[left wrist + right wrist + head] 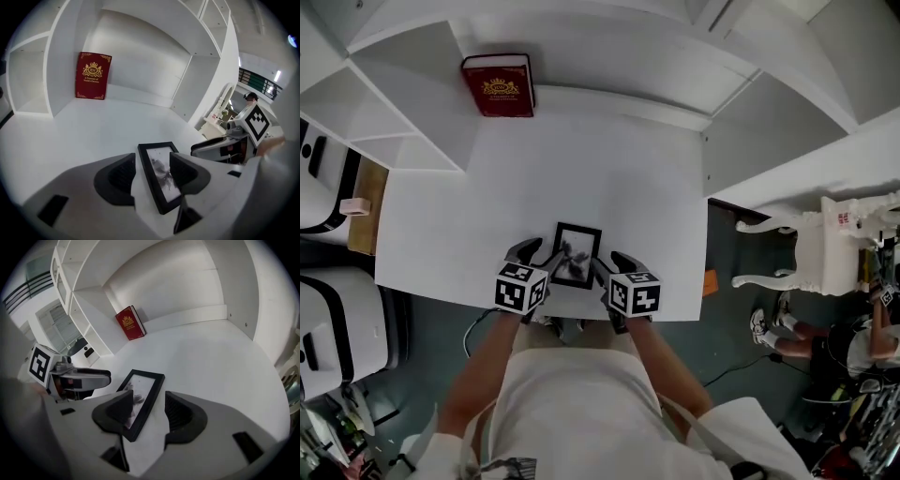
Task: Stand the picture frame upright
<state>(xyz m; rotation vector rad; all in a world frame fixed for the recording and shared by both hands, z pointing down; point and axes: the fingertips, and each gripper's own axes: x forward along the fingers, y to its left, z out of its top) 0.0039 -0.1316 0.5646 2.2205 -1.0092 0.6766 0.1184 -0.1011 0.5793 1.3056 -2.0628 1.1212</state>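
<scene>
A red book (498,84) stood in the shelf alcove (140,61) beyond the left gripper (152,165) and right gripper (149,405), each half-spread astride one side edge of the flat-lying picture frame (577,253), not clamping it.

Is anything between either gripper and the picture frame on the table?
Nothing visible. The picture frame lies flat on the table, and the left gripper and right gripper each straddle one side edge, jaws apart.

My head camera looks steeply down on the table (581,169) from well above. The cameras on the left gripper (542,255) and right gripper (612,263) ride low and close behind their jaws, facing the book (93,76) at the back. All three views share the frame (577,255); each gripper view catches the other gripper.
</scene>
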